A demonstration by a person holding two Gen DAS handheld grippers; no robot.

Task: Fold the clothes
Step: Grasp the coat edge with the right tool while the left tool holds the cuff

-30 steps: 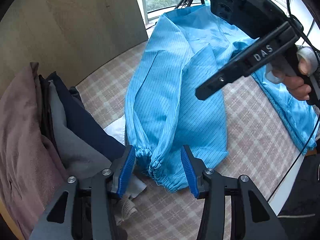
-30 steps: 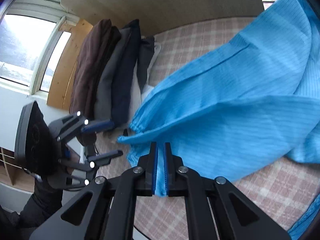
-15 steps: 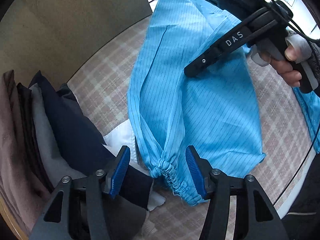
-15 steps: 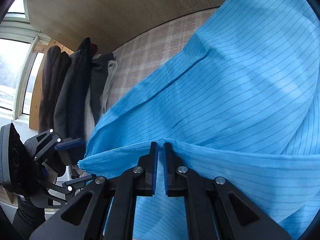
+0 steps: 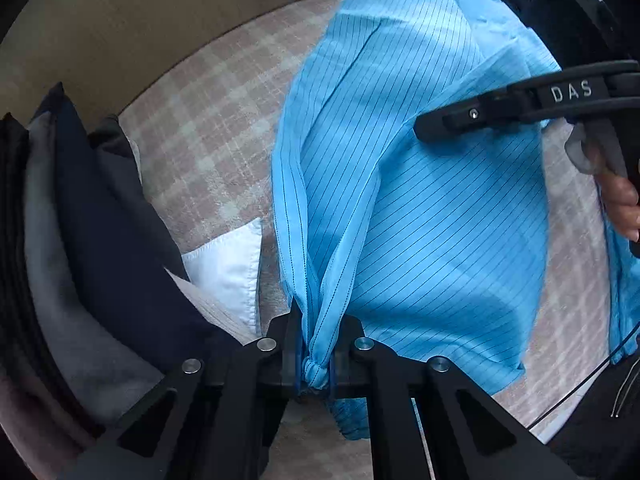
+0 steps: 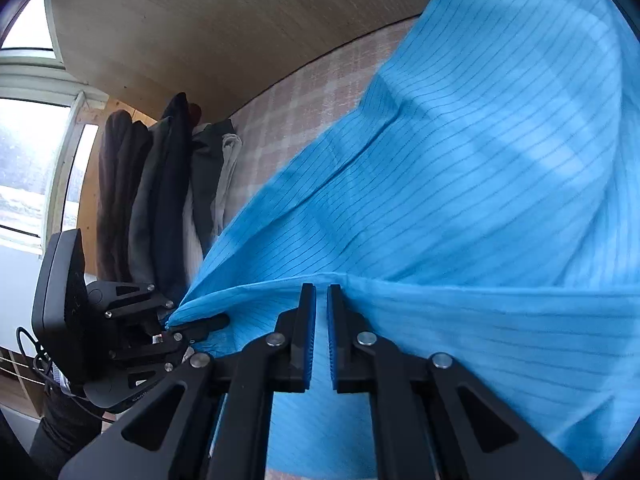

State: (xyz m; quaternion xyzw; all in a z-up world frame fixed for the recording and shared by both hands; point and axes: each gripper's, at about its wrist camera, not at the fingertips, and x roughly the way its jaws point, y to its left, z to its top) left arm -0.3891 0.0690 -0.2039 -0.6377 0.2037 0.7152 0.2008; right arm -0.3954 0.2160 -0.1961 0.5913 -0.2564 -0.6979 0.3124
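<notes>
left wrist | left gripper (image 5: 314, 364) clamped on blue garment (image 5: 420, 208) cuff | right gripper (image 6: 321, 336) pinched on fold | thin, limp, slippery; best gripped at cuff

The blue garment (image 6: 460, 184) runs past the frame's right edge, hiding most of the checked cover (image 6: 312, 96).

- One blue striped garment (image 5: 420, 208), filling the centre and right of the frame.
- Two grippers: left gripper (image 5: 314, 364) at bottom centre, right gripper (image 6: 318, 340) at bottom centre.
- One stack of folded clothes (image 5: 80, 240) at left; individual count unclear.
- One plaid surface (image 5: 208, 128).
</notes>
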